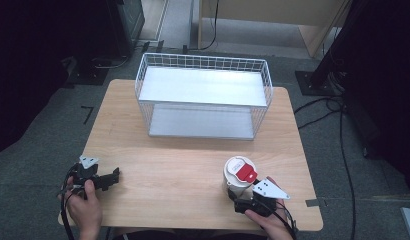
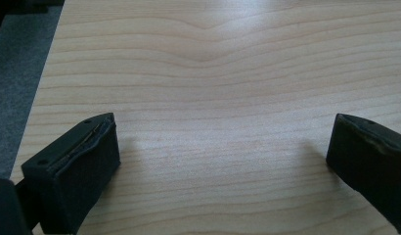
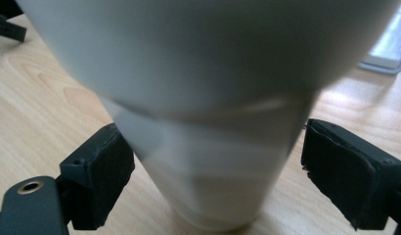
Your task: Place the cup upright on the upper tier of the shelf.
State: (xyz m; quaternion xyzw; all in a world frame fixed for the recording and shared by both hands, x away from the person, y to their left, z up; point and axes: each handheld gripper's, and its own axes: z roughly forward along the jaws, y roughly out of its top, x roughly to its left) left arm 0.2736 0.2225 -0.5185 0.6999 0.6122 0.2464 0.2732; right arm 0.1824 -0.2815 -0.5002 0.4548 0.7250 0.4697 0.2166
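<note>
Straddling the white cup (image 3: 208, 161) with my right gripper (image 3: 215, 166): jaws apart, one on each side of its narrow base, neither pad touching. Cup stands upright on the table (image 1: 183, 170), red-tabbed lid (image 1: 241, 169) on top. Risk, my judgement: gripping so low could tip it. Left gripper (image 2: 223, 152) hangs apart over bare wood, well off. Wire basket (image 1: 203, 95) sits beyond.
</note>
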